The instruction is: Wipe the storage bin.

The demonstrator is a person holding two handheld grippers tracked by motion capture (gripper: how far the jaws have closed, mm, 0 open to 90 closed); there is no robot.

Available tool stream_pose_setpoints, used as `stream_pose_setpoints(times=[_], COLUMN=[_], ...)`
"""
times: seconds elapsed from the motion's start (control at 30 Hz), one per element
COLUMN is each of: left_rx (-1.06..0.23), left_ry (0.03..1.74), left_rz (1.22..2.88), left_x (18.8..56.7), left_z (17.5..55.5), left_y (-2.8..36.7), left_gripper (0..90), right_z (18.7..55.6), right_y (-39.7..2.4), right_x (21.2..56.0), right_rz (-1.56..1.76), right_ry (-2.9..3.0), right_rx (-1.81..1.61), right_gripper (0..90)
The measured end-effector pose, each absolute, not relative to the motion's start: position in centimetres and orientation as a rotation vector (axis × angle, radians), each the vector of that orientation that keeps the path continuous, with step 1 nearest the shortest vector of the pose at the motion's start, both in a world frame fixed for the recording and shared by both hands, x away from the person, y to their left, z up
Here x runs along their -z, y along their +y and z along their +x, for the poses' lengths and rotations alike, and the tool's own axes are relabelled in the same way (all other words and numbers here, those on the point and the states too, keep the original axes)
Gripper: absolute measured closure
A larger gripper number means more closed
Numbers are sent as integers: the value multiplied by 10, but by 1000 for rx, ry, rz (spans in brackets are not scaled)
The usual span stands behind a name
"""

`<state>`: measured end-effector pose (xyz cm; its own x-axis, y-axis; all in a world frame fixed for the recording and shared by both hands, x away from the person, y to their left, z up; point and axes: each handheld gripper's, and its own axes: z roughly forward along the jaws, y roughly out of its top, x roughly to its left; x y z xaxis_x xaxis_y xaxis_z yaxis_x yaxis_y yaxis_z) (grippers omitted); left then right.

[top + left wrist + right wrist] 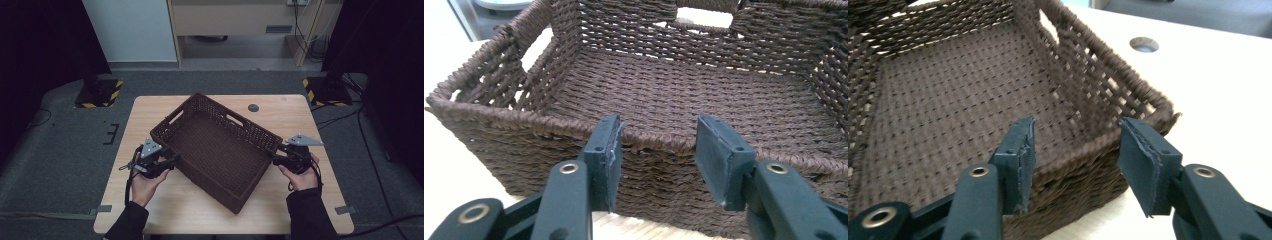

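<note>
**Both grippers at opposite ends of the basket, fingers apart**

Left gripper point(659, 160): black fingers point(606, 155) spread, tips level with the rim of the near wall of the dark brown woven rectangular basket point(664, 90). Rim runs across the gap between them; pads not pressing on it. Whether the tips touch the weave can't be told.

Right gripper point(1075, 165): fingers point(1143, 160) spread too, tips at the rim of the basket's point(948, 90) end wall near a corner. No pad clamped on the rim.

High view: left gripper point(172, 159) sits at the basket's point(220, 145) left-hand wall, right gripper point(276, 156) at its right-hand wall, one hand behind each, dark sleeves coming in from the bottom edge. Each gripper carries a grey three-cornered plate on top.

Basket lies flat on the light wooden table point(150, 115), rotated diagonal to the table edges, roughly centred. Cut-out handle slots in two walls. Inside is bare weave.

Small round dark hole point(253, 107) in the table top behind the basket, apart from it. Grey carpeted floor point(60, 150) around the table.
</note>
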<state>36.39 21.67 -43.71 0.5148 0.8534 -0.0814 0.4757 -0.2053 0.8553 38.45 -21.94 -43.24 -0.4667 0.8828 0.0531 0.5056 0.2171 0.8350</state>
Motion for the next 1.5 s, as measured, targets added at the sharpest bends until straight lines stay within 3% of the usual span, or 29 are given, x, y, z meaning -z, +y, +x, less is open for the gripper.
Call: stream_pose_setpoints(times=[0.27, 0.43, 0.9, 1.0, 1.13, 1.27, 1.5], left_rx=[-529, -553, -523, -522, -535, -556, -547], left_ry=[1128, 1136, 1069, 1084, 1085, 1099, 1126], left_rz=[1864, 1865, 1860, 1856, 1861, 1863, 1854], left_x=[439, 440, 435, 436, 437, 436, 436], left_z=[372, 374, 365, 368, 371, 368, 364], left_y=[218, 219, 204, 203, 202, 200, 199], left_gripper=[527, 535, 495, 497, 488, 493, 490], right_z=[400, 408, 389, 394, 400, 398, 381], right_y=[-226, -229, -225, -226, -226, -224, -220], right_x=[432, 441, 436, 437, 441, 439, 436], right_rz=[1246, 1278, 1284, 1241, 1237, 1227, 1220], right_ry=[1989, 2018, 2098, 2082, 2076, 2093, 2145], right_rx=[-1134, -1129, -1151, -1125, -1117, -1098, -1105], right_gripper=[412, 432, 422, 472, 633, 672, 660])
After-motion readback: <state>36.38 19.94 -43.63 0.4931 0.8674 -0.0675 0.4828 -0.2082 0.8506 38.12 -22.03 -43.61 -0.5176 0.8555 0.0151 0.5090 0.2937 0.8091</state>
